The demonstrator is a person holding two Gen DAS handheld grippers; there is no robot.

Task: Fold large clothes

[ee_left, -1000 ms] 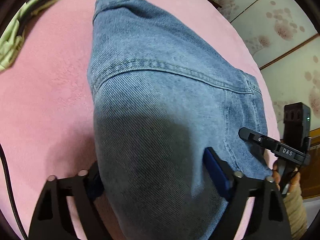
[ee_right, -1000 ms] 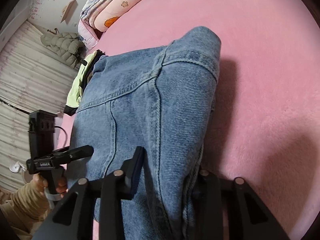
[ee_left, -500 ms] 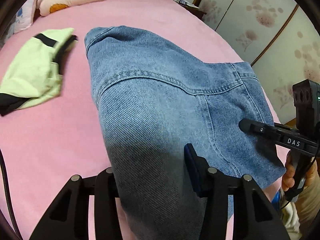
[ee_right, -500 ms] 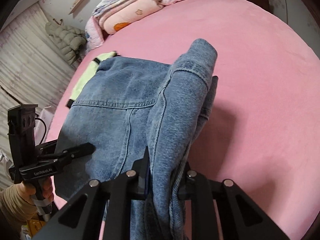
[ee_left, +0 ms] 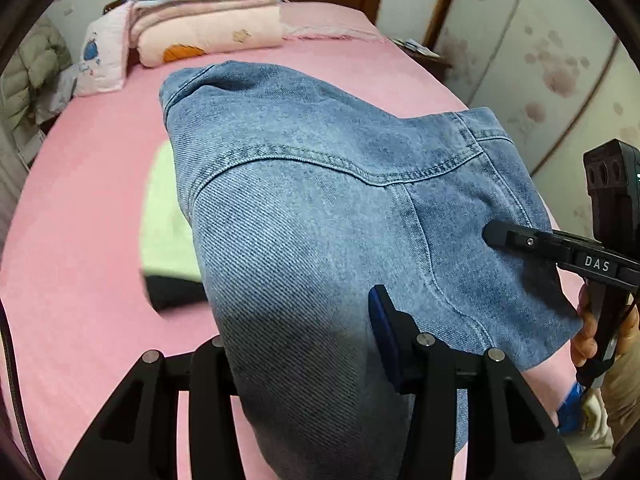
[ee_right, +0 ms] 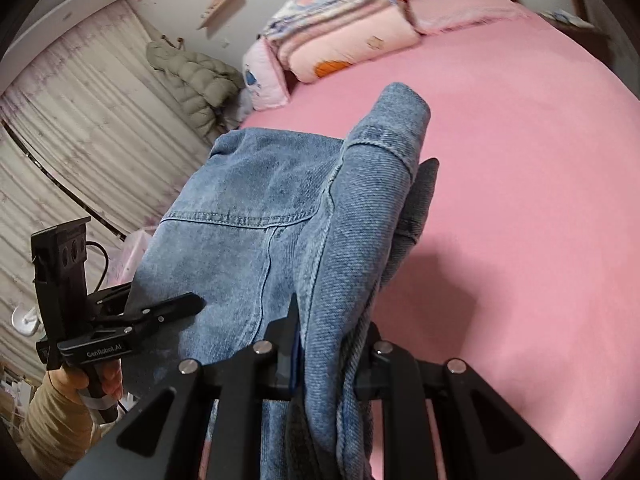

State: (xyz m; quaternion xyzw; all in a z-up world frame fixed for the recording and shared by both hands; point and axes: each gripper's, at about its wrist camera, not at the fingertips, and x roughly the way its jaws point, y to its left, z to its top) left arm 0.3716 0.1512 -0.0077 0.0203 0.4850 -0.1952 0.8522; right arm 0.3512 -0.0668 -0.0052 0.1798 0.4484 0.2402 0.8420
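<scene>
A blue denim jacket (ee_left: 320,208) hangs in the air above the pink bed (ee_left: 80,280), held at two places. My left gripper (ee_left: 304,344) is shut on one bunched edge of it. My right gripper (ee_right: 332,344) is shut on the other bunched edge of the jacket (ee_right: 256,208). The right gripper shows in the left wrist view (ee_left: 560,248) at the jacket's right side. The left gripper shows in the right wrist view (ee_right: 132,320) at the jacket's left side. The jacket's far end with its collar band droops toward the bed.
A light green garment with black trim (ee_left: 168,232) lies on the bed, partly hidden by the jacket. Folded quilts and a pillow (ee_left: 208,20) sit at the headboard. A puffy coat (ee_right: 192,80) hangs by the curtain. A floral wardrobe (ee_left: 560,60) stands at the right.
Both grippers have closed on the jacket and lifted it off the bed. The views have tilted up, so the headboard, quilts and walls have come into sight.
</scene>
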